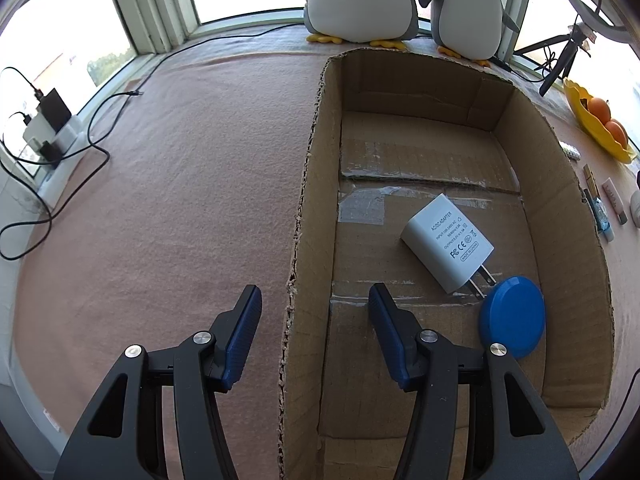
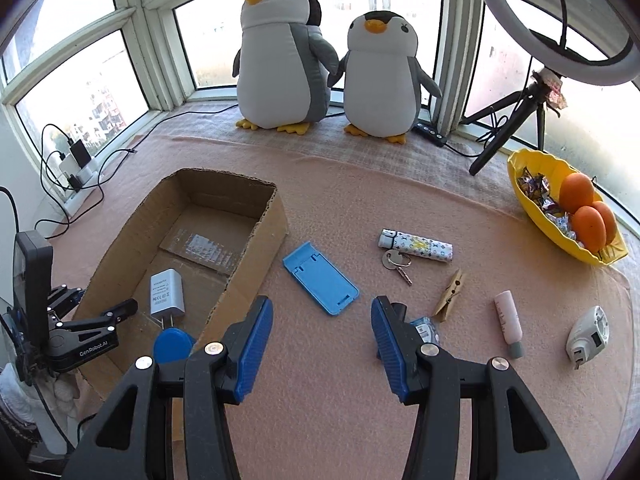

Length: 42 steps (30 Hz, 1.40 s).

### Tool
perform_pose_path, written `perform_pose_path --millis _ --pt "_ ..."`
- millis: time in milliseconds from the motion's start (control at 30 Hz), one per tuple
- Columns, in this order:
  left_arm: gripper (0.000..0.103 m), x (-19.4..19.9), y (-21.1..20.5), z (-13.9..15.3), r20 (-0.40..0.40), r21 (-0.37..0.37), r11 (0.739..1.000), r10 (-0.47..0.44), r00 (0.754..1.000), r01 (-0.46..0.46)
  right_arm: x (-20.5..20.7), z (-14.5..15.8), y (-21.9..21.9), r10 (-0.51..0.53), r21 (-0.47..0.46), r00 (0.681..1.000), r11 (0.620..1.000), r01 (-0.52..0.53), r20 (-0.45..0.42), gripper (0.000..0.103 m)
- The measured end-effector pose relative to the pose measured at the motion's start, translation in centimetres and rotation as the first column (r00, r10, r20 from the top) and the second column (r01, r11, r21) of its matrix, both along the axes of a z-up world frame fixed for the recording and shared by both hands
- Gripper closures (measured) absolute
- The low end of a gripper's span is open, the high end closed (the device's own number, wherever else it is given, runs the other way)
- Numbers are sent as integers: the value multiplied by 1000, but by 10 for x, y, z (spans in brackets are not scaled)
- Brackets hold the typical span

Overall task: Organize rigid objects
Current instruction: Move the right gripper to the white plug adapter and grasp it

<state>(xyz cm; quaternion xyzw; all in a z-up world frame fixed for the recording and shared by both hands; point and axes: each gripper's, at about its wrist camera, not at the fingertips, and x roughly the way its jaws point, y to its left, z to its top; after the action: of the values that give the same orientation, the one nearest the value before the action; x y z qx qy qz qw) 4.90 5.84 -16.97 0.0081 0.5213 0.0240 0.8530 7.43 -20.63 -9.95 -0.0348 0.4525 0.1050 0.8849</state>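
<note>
Inspection of the pink cloth, left to right.

Far left, by the window: a white power strip with chargers plugged in and black cables trailing from it.

The left gripper pointed steeply down over the left wall of the cardboard box. Its jaws stood apart and straddled that wall, one finger outside the box and one inside, with neither pad seen pressing on the cardboard.

Inside the box: a white AC adapter lay flat, label up, with its prongs just beside a blue round disc near the right wall.

The right gripper was over bare cloth to the right of the box, jaws wide, with nothing between them.

Outside the box, on the cloth:
- a blue phone stand, near the box
- a key, touching a patterned white cylinder
- a wooden clothespin
- a pink tube
- a small white device, type not determined

Far right: a yellow bowl held oranges and wrapped sweets.
</note>
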Motion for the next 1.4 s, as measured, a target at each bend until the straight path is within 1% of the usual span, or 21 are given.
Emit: perform_pose_path --millis 200,400,567,667,1000,1167,1400 --pt "47 0 -2 0 -2 9 1000 -1 1000 1 -3 0 -64 -123 4 992 992 123 -9 56" --pt "47 0 -2 0 -3 12 1000 -2 1000 2 -7 4 -126 -237 1 971 971 237 -11 56" --pt "47 0 -2 0 -3 12 1000 -2 1000 2 -5 8 -167 -299 2 954 954 299 -26 56" --pt "47 0 -2 0 -3 13 1000 -3 1000 3 -1 8 -188 -326 8 944 945 327 -51 56" --pt "48 0 -3 0 -4 13 1000 -1 1000 1 31 2 -238 -389 96 904 908 409 -179 56" --pt "47 0 -2 0 -4 12 1000 -1 1000 1 49 -6 -253 -419 92 880 890 447 -222 56" --pt "48 0 -2 -1 -5 11 1000 0 1000 1 65 -23 -265 -443 54 855 880 473 -269 57"
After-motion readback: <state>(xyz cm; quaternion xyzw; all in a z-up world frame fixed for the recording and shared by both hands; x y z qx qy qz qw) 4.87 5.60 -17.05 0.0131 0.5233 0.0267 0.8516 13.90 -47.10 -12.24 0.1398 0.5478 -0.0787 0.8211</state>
